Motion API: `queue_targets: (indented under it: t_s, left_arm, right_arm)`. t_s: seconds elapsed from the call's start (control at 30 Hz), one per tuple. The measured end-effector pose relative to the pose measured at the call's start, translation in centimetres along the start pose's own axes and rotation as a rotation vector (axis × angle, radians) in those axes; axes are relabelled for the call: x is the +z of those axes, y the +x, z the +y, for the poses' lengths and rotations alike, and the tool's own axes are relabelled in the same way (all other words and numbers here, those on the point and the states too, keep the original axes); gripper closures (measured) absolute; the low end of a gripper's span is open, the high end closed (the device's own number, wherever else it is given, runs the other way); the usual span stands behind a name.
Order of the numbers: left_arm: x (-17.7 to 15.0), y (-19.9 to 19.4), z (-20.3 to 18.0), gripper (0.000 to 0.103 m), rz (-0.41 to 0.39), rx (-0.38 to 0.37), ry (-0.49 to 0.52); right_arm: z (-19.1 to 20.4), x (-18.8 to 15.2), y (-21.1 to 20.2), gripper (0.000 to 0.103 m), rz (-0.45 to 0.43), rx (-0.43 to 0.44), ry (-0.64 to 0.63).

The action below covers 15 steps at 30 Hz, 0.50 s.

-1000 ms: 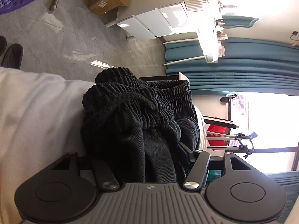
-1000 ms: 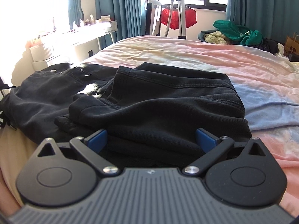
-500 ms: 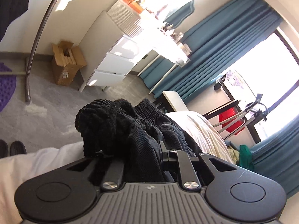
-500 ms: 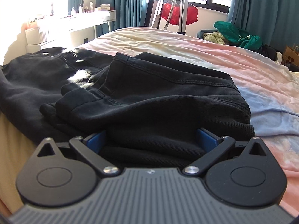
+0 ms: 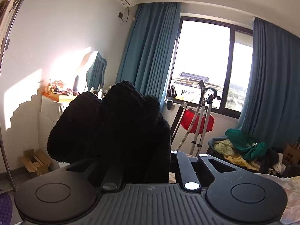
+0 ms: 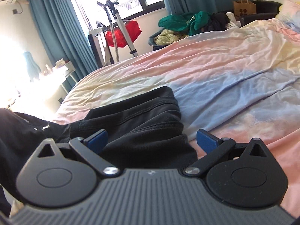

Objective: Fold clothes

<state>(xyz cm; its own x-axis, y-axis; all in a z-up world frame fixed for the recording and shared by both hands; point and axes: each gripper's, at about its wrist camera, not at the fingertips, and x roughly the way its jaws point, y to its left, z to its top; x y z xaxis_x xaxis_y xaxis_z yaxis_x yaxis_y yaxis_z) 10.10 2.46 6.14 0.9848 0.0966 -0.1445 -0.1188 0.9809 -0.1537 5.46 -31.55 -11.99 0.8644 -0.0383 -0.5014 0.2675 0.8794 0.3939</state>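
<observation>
Left gripper (image 5: 142, 161): your jaws are clamped on a bunched wad of black ribbed cloth; the wad bulges up above the fingers and hides the fingertips
Wad (image 5: 112, 123): raised off the bed, dark against the curtain (image 5: 148, 56) and window (image 5: 204, 61), its fuzzy ribbed band at the top
Right gripper (image 6: 151, 140): your jaws stand wide apart, holding nothing; the blue pads (image 6: 206, 139) sit either side of a folded black garment, whether they touch it you cannot tell
Garment (image 6: 142, 123): black trousers lying on the bed, folded over with a seamed edge toward the far side; more black cloth runs off to the left toward the bed's edge
Bed (image 6: 215, 71): pastel sheet in pink, yellow and blue, wrinkled, bare beyond the garment
Far side: a pile of green and yellow clothes (image 6: 183, 24), a red item (image 6: 121, 33) on a steamer stand (image 6: 116, 24), a paper bag (image 6: 243, 5)
Left wall: dresser (image 5: 54, 106) with bottles in bright sun, mirror (image 5: 95, 71) above it
</observation>
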Motion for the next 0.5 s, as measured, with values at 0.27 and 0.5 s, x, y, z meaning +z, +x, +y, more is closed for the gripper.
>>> queue_targets:
  t_s: [0.27, 0.5]
  left_arm:
    - [-8.4, -4.0, -18.3, 0.090, -0.149, -0.173, 0.207]
    - [-22.1, -3.4, -28.1, 0.091, 0.078, -0.430, 0.554]
  right_arm:
    - [-6.9, 2.5, -1.4, 0.000, -0.065, -0.027, 0.275]
    - [-10.7, 3.6, -1.5, 0.000, -0.114, 0.015, 0.424]
